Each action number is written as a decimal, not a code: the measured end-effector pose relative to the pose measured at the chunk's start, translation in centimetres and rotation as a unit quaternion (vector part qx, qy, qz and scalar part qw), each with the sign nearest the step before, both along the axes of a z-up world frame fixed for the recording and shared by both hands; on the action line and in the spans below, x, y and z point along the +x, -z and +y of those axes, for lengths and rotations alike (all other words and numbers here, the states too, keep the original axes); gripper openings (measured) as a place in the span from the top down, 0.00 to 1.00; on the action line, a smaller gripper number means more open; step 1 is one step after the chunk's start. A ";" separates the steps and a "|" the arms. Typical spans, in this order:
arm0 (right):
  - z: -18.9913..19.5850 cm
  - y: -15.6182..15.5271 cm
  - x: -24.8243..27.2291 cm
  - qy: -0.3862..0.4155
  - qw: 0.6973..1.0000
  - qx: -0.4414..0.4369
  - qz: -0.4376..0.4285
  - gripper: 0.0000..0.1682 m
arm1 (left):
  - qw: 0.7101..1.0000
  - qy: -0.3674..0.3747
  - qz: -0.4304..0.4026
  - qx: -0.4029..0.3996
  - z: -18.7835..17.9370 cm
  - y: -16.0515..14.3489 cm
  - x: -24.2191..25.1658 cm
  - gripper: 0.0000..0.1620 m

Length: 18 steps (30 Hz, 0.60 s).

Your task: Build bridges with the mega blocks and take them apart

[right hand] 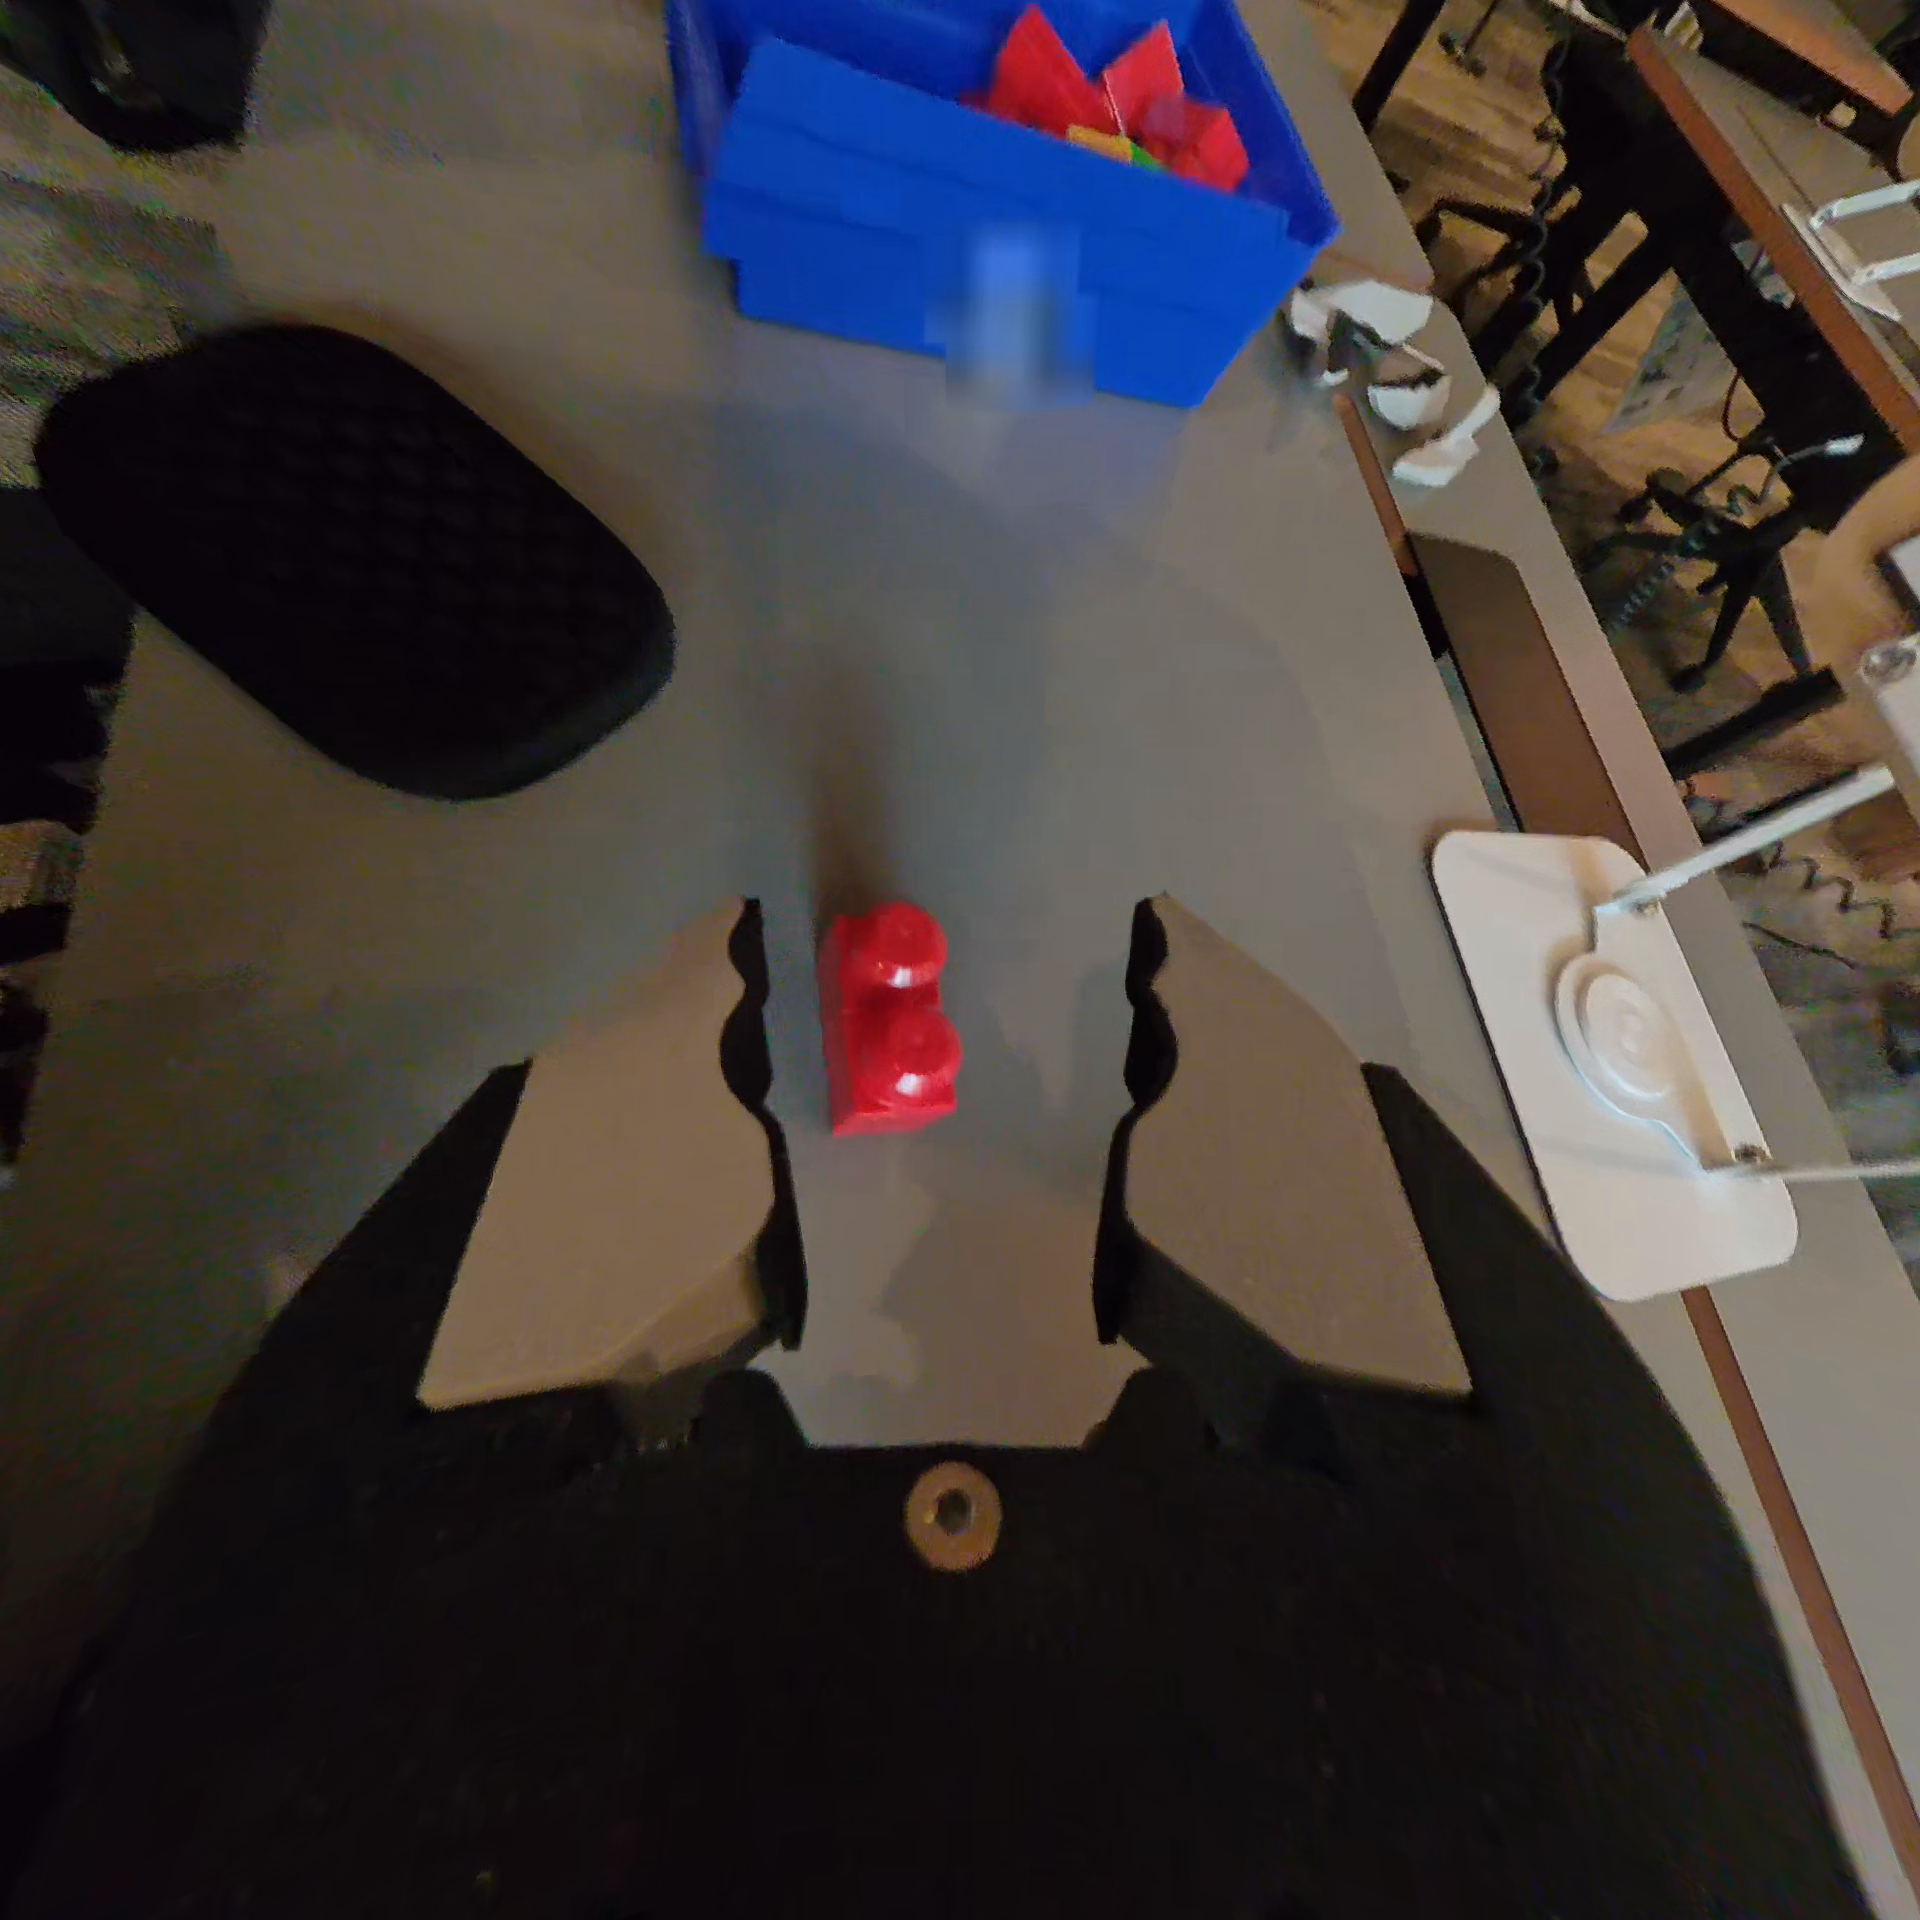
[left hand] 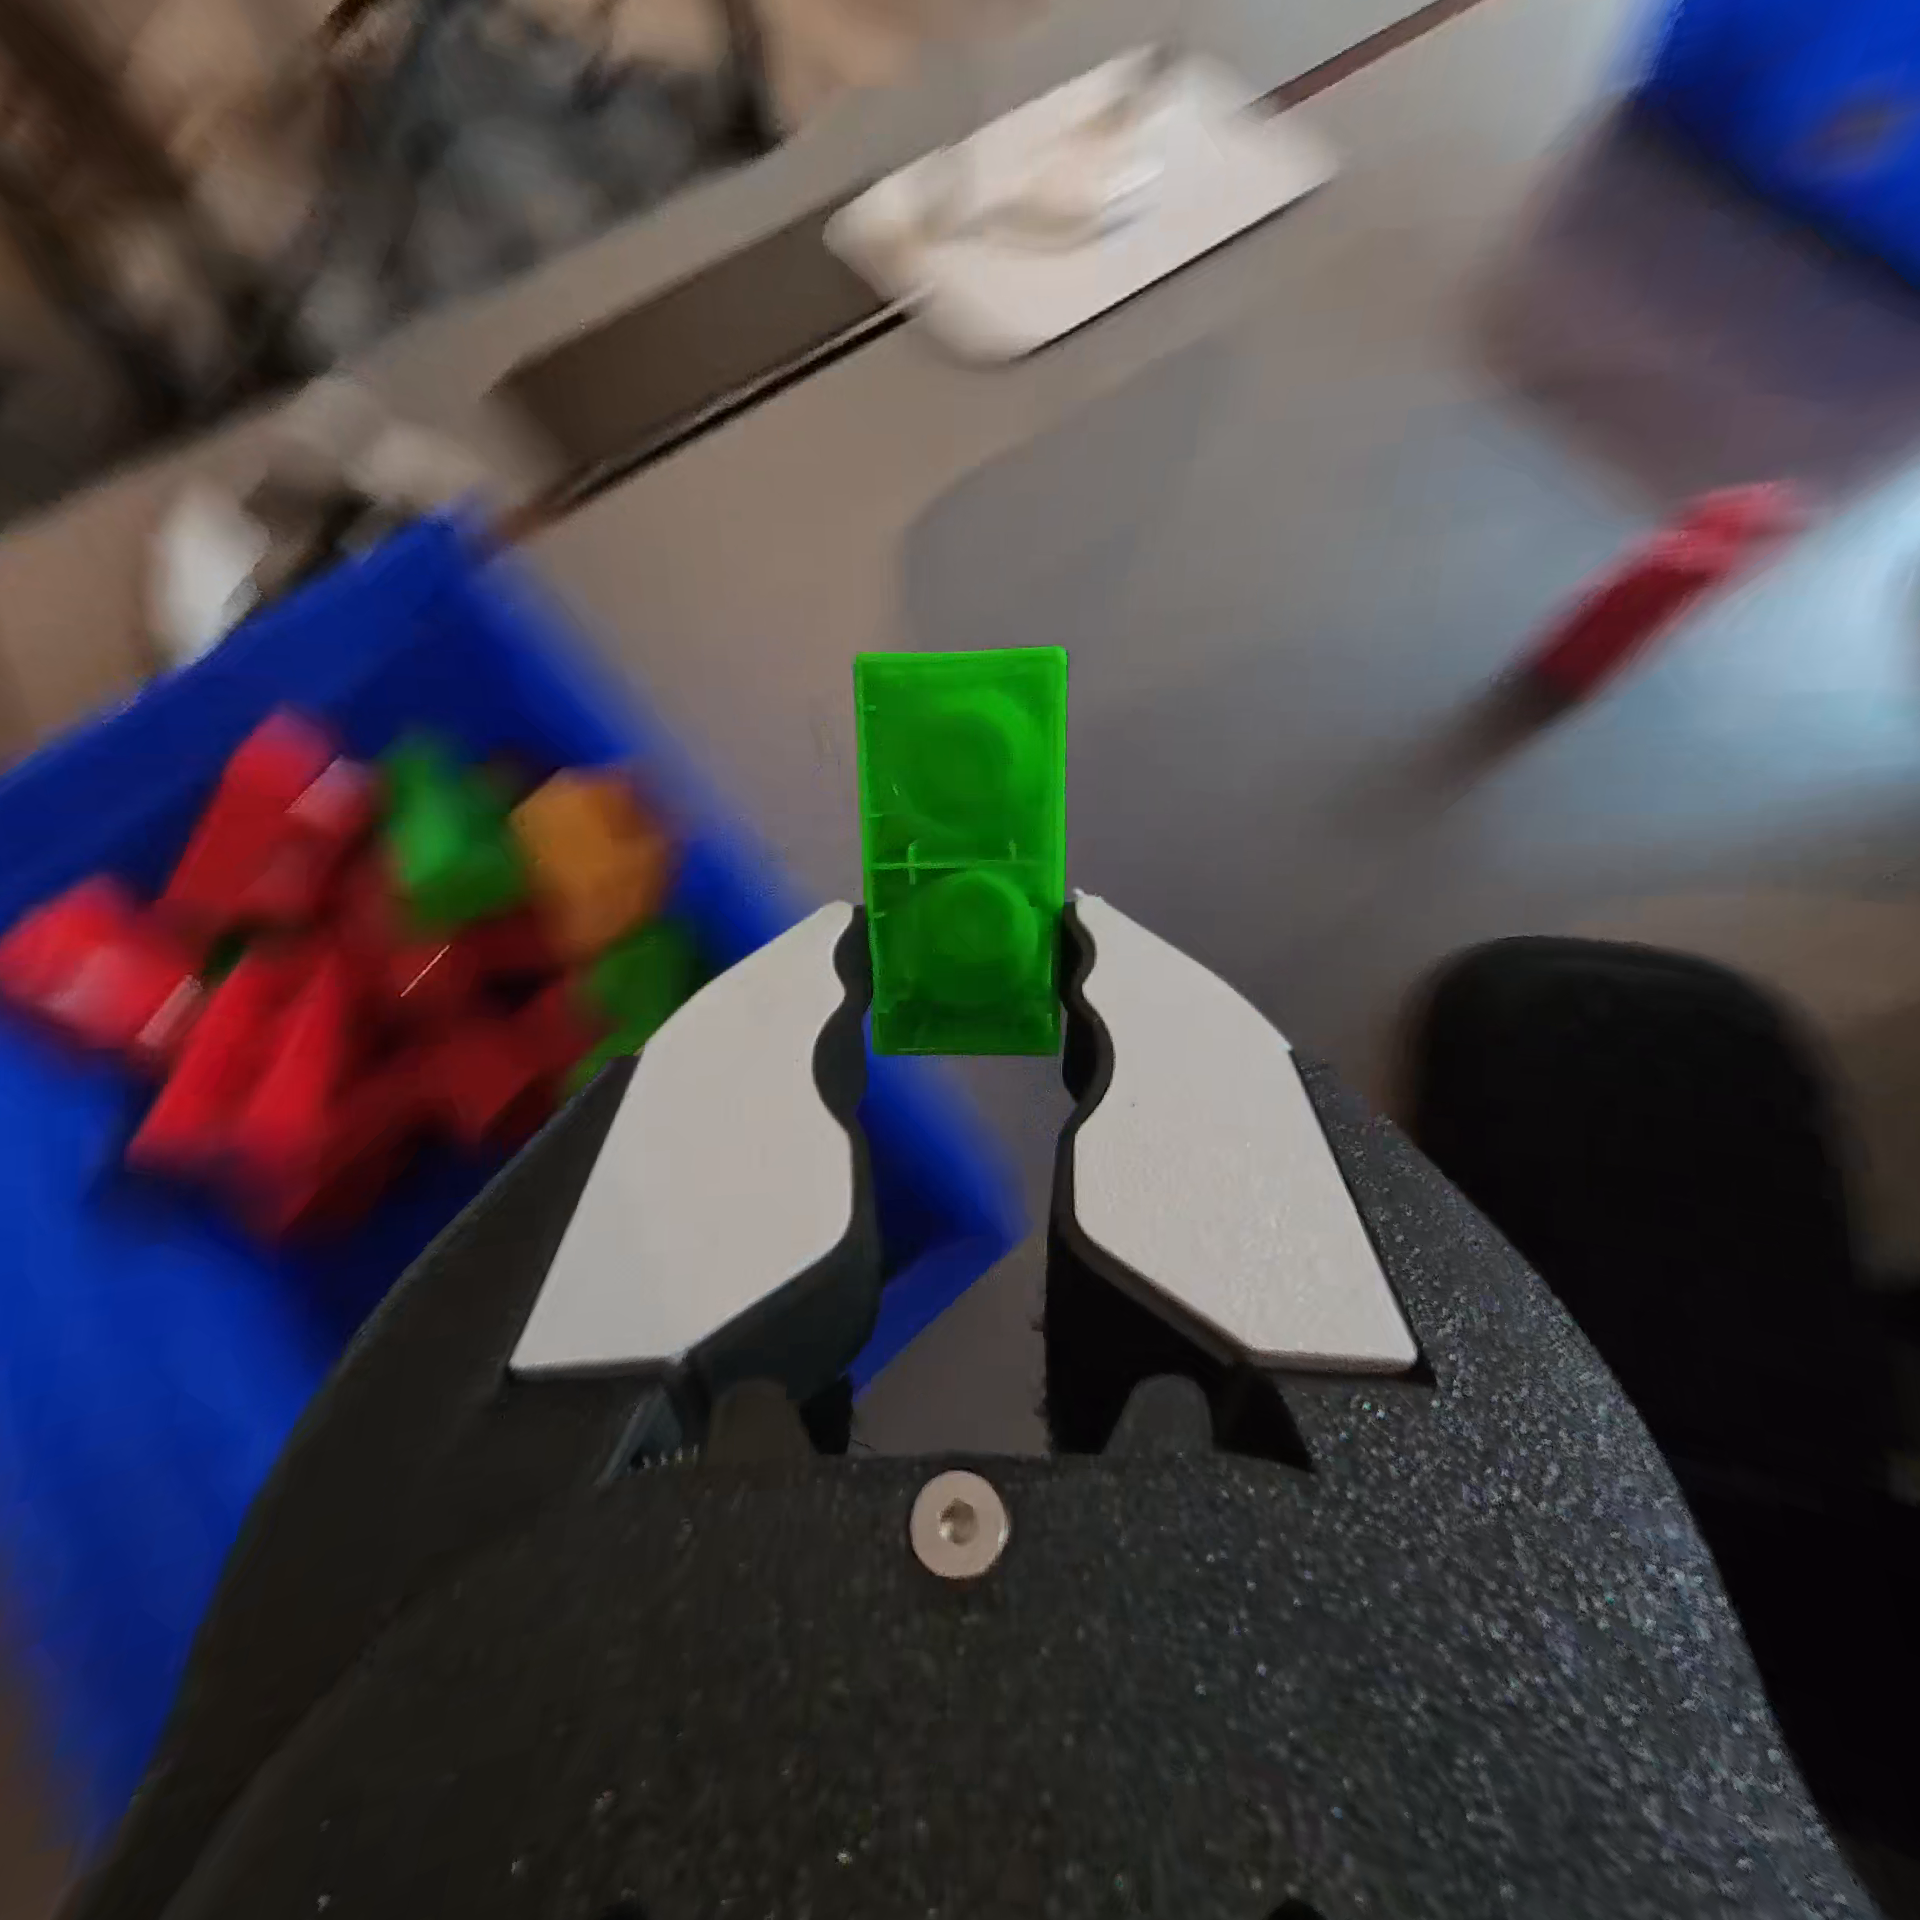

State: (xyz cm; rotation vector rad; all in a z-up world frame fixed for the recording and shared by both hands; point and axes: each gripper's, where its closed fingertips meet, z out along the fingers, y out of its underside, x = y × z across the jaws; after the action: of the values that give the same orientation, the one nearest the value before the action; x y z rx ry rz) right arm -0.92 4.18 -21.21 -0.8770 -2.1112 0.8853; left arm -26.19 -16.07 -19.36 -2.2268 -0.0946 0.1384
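My left gripper is shut on a green two-stud block, held in the air with its hollow underside facing the camera. A blue bin with several red, green and orange blocks lies to its lower left, blurred by motion. A red block shows blurred at the right. My right gripper is open, low over the grey table. A red two-stud block lies on the table between its fingers, studs up, touching neither. The blue bin stands farther ahead.
A black mesh chair part overlaps the table's left side; it also shows in the left wrist view. A white stand base sits at the table's right edge. White scraps lie near the bin. Chairs and desks stand beyond the edge. One gripper's finger ends stand about 35 cm off the other's.
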 end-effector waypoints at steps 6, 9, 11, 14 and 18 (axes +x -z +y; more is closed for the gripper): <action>-3.0 -2.1 -1.5 -0.047 0.998 -0.029 0.032 0.60 | 0.991 0.132 0.018 0.026 4.5 -1.6 8.7 0.79; -4.8 -3.2 -2.5 -0.072 0.995 -0.047 0.052 0.60 | 0.982 0.186 0.029 0.024 6.2 -1.5 12.4 0.79; -6.1 -4.1 -3.2 -0.089 0.992 -0.063 0.069 0.61 | 0.975 0.218 0.035 0.019 7.1 -1.2 14.5 0.79; -7.6 -4.7 -4.1 -0.110 0.987 -0.073 0.089 0.62 | 0.965 0.258 0.030 0.017 8.3 -0.7 17.2 0.79; -8.6 -3.8 -4.7 -0.132 0.987 -0.046 0.085 0.61 | 0.955 0.294 0.027 0.010 9.4 0.2 19.5 0.79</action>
State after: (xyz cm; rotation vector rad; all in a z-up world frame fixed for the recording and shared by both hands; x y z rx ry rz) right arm -5.61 -4.41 -17.46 -0.5522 -2.0787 1.1595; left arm -6.70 -6.67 -19.57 -2.1343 0.5909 -0.1276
